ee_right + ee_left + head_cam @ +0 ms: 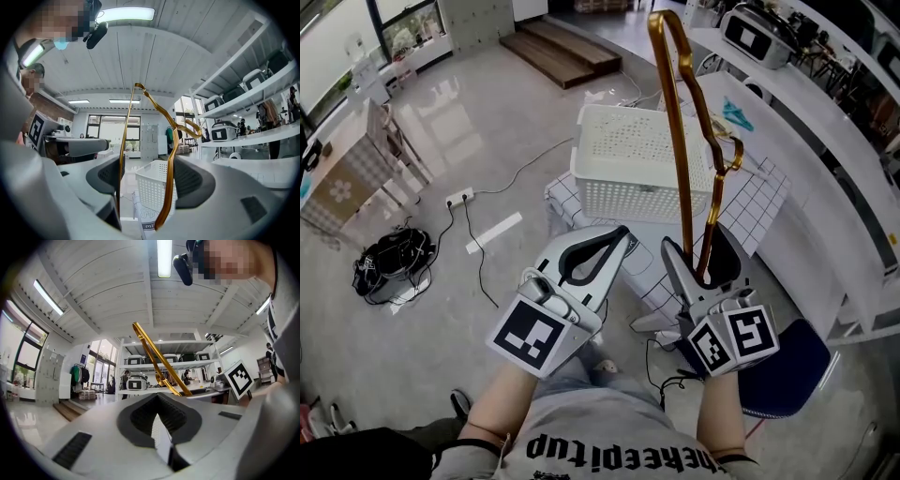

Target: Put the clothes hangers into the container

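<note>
**One hanger in hand, basket looks empty**

On my left, the left gripper (619,239) hangs level in front of me. Its own view shows the jaws closed on each other with nothing between the pads, so that hand is idle.

Ahead of it stands the white perforated basket (623,199), which I take to be the container. It sits on the left half of the checked-cloth table (759,202), with its front wall near the table's near edge. From the head view I can see the perforated floor and no hanger inside, so I judge that nothing has been put in.

To the right, the right gripper (701,258) carries the gold hanger (675,141). The hanger stands upright out of the jaws, rising in front of the basket's right end but held short of it and apart from it. The right gripper view shows the jaws set wide, one gold rod against each pad, so I read this as a grip across the hanger's width.

Further right, a small teal thing (736,115) lies on the long white counter (806,159). It is too small for me to say whether it is another hanger.

What is left, as I judge it, is carrying the gold hanger over the rim, lowering it in and letting go.
</note>
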